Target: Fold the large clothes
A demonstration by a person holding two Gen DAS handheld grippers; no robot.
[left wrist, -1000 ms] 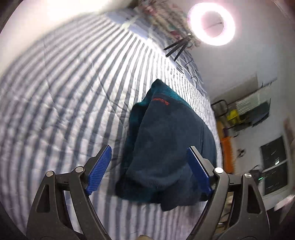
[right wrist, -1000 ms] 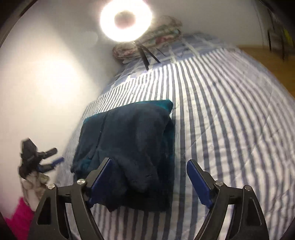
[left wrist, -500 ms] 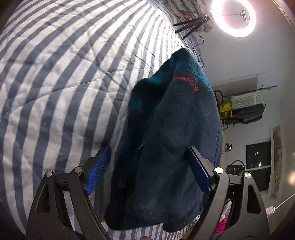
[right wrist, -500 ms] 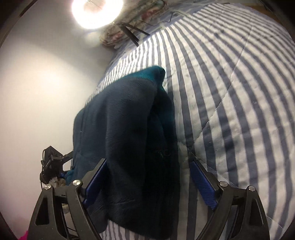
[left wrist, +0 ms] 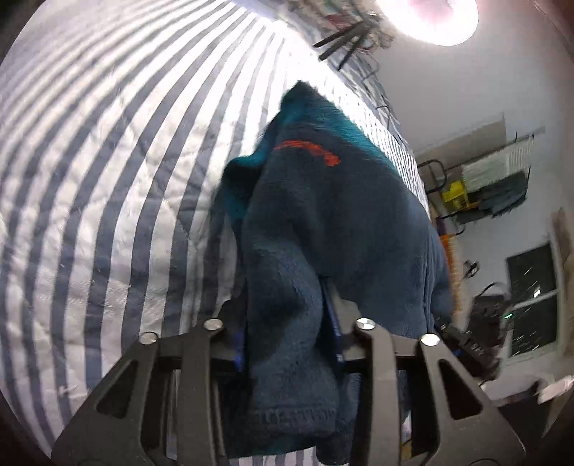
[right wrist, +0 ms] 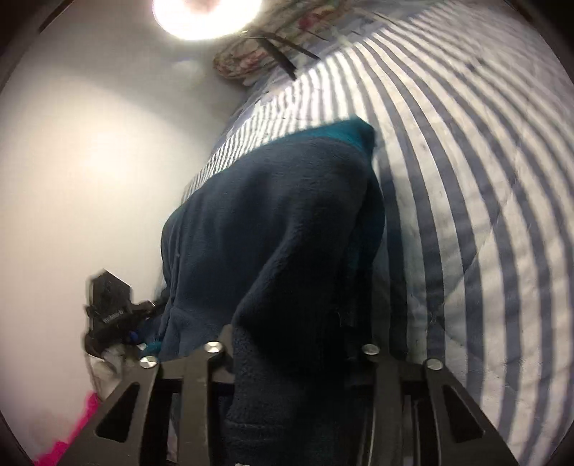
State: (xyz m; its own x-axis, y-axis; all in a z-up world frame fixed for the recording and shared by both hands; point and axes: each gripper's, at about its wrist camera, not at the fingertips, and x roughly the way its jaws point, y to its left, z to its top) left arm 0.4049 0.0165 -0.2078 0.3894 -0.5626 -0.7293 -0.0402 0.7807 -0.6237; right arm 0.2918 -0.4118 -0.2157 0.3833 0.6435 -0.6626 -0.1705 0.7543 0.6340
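Note:
A folded dark blue fleece jacket [left wrist: 344, 222] with teal lining and a red logo lies on the striped quilt [left wrist: 107, 179]. My left gripper [left wrist: 287, 337] is at the jacket's near edge. Its jaws are closing, and a thick bunch of fleece is pinched between the blue pads. In the right wrist view the same jacket [right wrist: 272, 222] fills the middle. My right gripper [right wrist: 294, 344] is closing on the other near corner, with fleece squeezed between its fingers. Each gripper shows at the edge of the other's view: the left [right wrist: 111, 315], the right [left wrist: 466, 344].
A lit ring light [left wrist: 430, 18] on a tripod stands at the head of the bed by a patterned pillow [right wrist: 258, 57]. A white wall [right wrist: 89, 161] runs along one side. A drying rack [left wrist: 495, 179] and a dark window [left wrist: 534, 297] are beyond the bed.
Both grippers moved forward and down onto the jacket's near edge. Their wide-open jaws have come together on bunched fleece. The near edge now looks lifted and gathered.

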